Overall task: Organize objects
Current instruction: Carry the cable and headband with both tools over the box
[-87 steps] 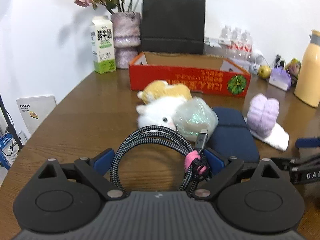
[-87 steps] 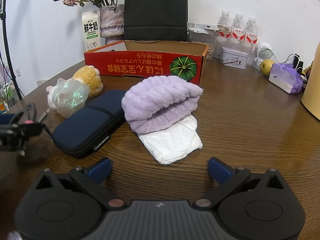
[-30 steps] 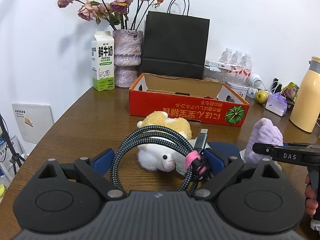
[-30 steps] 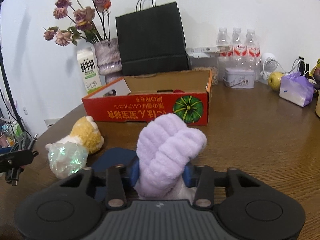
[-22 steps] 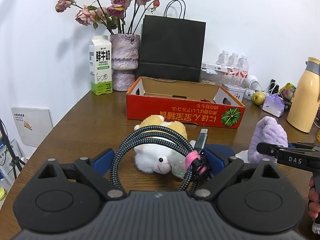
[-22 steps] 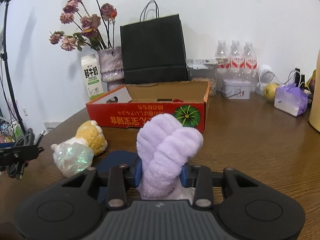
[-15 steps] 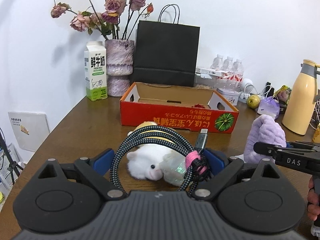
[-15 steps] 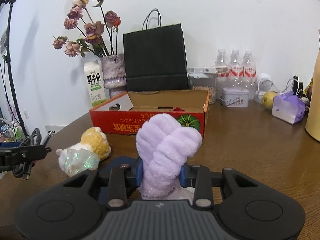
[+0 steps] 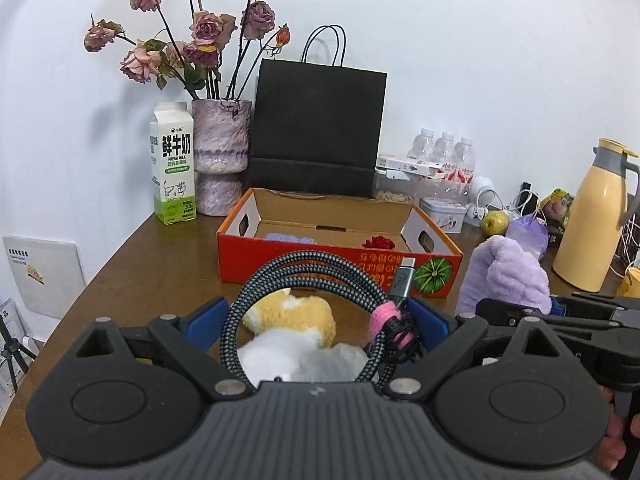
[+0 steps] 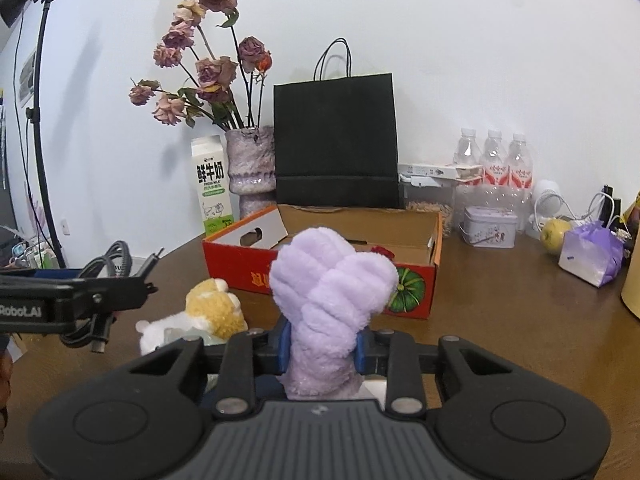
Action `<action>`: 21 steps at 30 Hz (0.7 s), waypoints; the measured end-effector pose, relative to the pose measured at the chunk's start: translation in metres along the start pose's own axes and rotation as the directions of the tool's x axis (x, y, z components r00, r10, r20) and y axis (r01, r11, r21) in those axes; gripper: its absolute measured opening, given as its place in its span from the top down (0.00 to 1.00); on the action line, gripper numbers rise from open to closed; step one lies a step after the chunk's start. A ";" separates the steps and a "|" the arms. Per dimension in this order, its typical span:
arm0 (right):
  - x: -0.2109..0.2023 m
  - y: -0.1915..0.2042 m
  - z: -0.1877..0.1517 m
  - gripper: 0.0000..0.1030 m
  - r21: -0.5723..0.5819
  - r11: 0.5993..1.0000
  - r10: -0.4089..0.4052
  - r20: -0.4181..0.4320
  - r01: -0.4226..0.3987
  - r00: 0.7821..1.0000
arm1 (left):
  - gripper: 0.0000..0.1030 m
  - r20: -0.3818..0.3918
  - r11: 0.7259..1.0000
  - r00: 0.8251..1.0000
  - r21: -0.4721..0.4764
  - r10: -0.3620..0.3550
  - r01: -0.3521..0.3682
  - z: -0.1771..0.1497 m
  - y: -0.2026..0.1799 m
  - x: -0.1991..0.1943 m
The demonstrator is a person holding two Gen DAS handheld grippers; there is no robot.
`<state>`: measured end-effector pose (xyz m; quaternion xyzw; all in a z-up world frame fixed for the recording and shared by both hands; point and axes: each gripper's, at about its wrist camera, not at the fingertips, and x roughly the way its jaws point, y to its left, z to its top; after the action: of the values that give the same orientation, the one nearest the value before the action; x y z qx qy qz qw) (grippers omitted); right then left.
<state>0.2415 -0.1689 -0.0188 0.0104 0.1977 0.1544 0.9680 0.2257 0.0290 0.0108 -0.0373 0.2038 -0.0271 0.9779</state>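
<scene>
Both pairs of tongs hang above the brown tabletop (image 10: 500, 304), on the near side of the red cardboard box (image 9: 340, 264) that stands open in front of the black paper bag (image 9: 320, 132). The left tongs (image 9: 316, 320) pinch a coiled braided cable (image 9: 320, 272) bound with a pink strap, its metal plug pointing toward the box. The right tongs (image 10: 320, 346) are closing on a fluffy purple cloth (image 10: 328, 300), which bulges up between the blue pads and is squeezed at its base. Below the cable, nearer than the box, a yellow-and-white plush toy (image 9: 296, 332) lies on the tabletop. Inside the box I can see something pale purple and something dark red.
</scene>
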 end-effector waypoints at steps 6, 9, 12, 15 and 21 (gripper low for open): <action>0.011 0.007 0.016 0.73 -0.022 1.000 0.016 0.012 -0.016 1.000 | 0.07 0.025 1.000 1.000 0.006 0.002 -0.002 0.015 -0.001 0.013; 0.020 0.010 0.022 0.73 -0.028 0.999 0.025 0.012 -0.024 1.000 | 0.07 0.034 1.000 0.999 0.004 0.001 -0.002 0.022 -0.002 0.020; 0.030 0.011 0.029 0.73 -0.025 0.999 0.035 0.004 -0.035 0.999 | 0.07 0.044 1.000 0.999 0.002 -0.001 0.001 0.030 -0.002 0.027; 0.038 0.014 0.035 0.73 -0.045 0.998 0.043 0.004 -0.043 0.999 | 0.07 0.057 1.000 0.998 0.005 0.001 -0.002 0.037 -0.003 0.035; 0.057 0.011 0.049 0.73 -0.052 0.998 0.041 -0.004 -0.041 0.999 | 0.07 0.053 1.000 0.999 -0.006 0.007 -0.006 0.051 -0.002 0.060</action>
<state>0.3066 -0.1390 0.0056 -0.0107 0.1947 0.1793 0.9643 0.3008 0.0257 0.0337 -0.0400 0.1778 -0.0224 0.9830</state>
